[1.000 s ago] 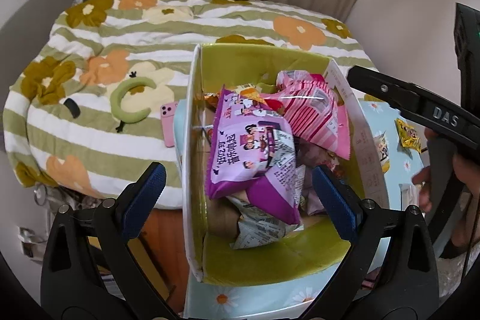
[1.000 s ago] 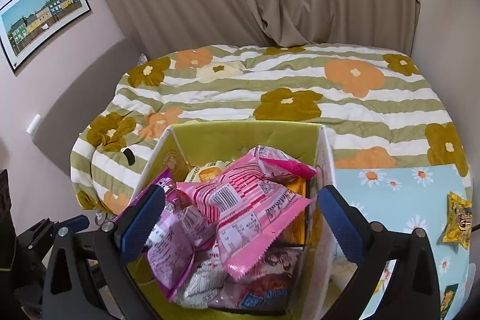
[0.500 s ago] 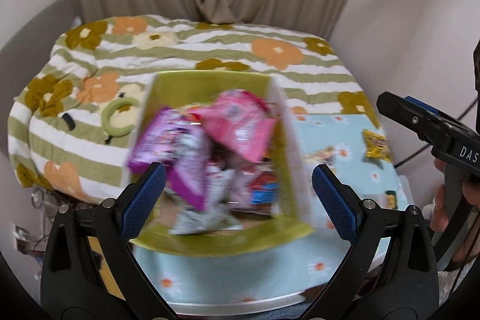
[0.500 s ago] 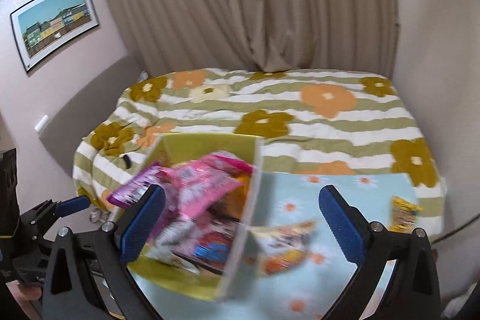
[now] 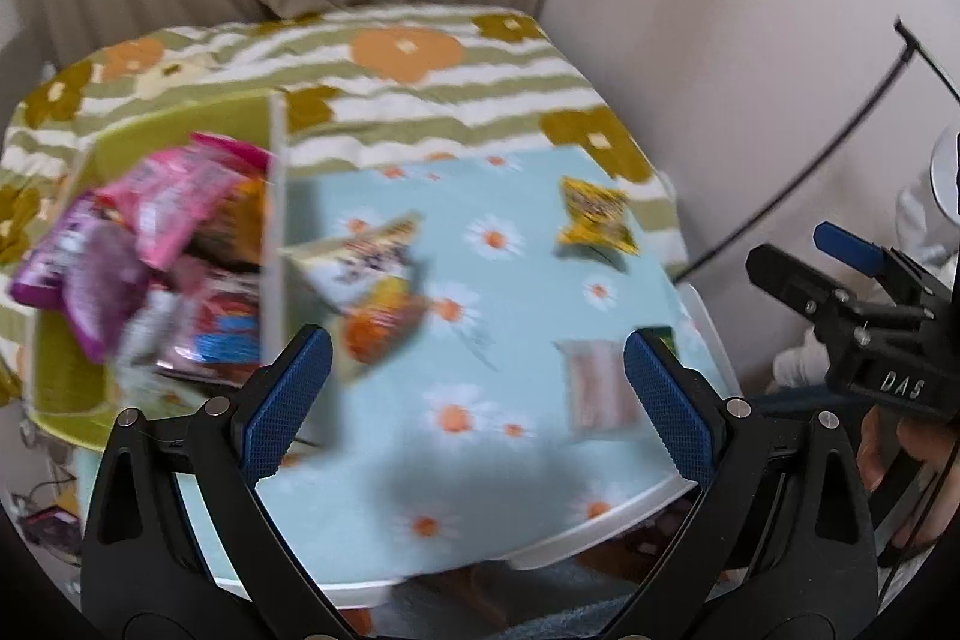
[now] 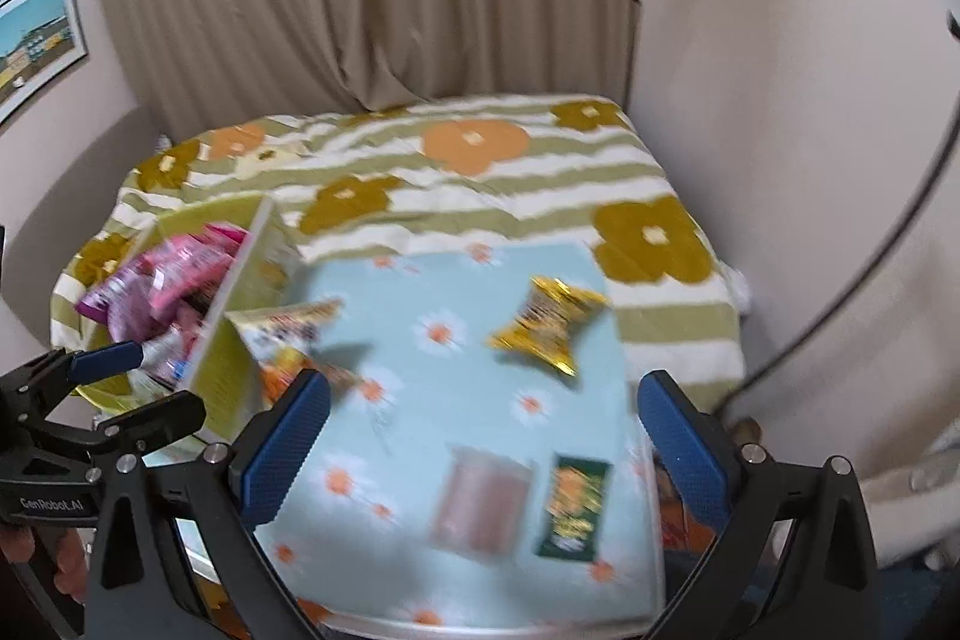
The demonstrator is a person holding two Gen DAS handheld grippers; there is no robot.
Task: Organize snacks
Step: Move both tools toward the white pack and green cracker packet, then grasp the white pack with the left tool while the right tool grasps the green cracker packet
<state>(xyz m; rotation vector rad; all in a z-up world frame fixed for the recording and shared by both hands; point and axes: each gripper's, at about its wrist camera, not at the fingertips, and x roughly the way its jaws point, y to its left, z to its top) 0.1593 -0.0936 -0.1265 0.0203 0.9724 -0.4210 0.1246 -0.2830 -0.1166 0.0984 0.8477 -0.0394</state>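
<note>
Green box (image 5: 180, 124) packed with snacks, far-left corner of desk (image 5: 516, 460).
Both grippers, left (image 5: 477, 394) and right (image 6: 483, 445), jaws open, empty; yellow packet (image 6: 549, 325) lies right of box, well apart.

The left gripper (image 5: 477, 394) is held with its blue-padded fingers (image 5: 288, 400) spread wide apart and nothing between them. The right gripper (image 6: 483, 448) is likewise spread wide and empty, level with the left one and beside it. A hand (image 5: 900, 478) grips the right gripper's handle.
</note>
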